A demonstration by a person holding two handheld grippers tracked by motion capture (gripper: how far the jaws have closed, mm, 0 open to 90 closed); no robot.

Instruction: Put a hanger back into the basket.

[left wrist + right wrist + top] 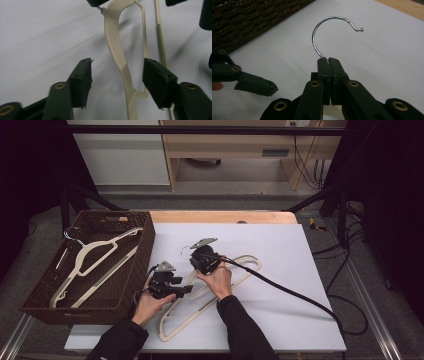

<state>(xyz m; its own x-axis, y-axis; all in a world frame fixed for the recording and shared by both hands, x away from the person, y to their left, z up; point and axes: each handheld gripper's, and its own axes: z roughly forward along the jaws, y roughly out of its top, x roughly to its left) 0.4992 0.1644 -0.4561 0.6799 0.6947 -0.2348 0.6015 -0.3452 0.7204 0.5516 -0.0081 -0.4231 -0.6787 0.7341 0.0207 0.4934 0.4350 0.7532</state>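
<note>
**Cream hanger clamped at hook, second gripper straddling its arm**

A cream plastic hanger (212,292) is seen lying on the white board, lower centre of the high view. Its chrome hook (329,32) is clamped by the right gripper (328,60), jaws pressed together on the wire just below the curve. The left gripper (116,75) is set over one hanger arm (117,52); its jaws stand apart either side, pads not pressing on the plastic. Both hands are seen entering from the bottom edge, dark sleeves on the forearms. A black cable (295,292) is trailed from the right gripper toward the lower right.

A dark woven basket (142,260) is placed at the left of the frame, touching the board edge, and a second cream hanger (92,265) is laid inside it.

The white board (295,250) is laid on a light wooden table (220,216), a strip of which is shown at the far edge. Grey floor, pale furniture and loose cables are seen at the top and right. No readable writing or brand is made out.
</note>
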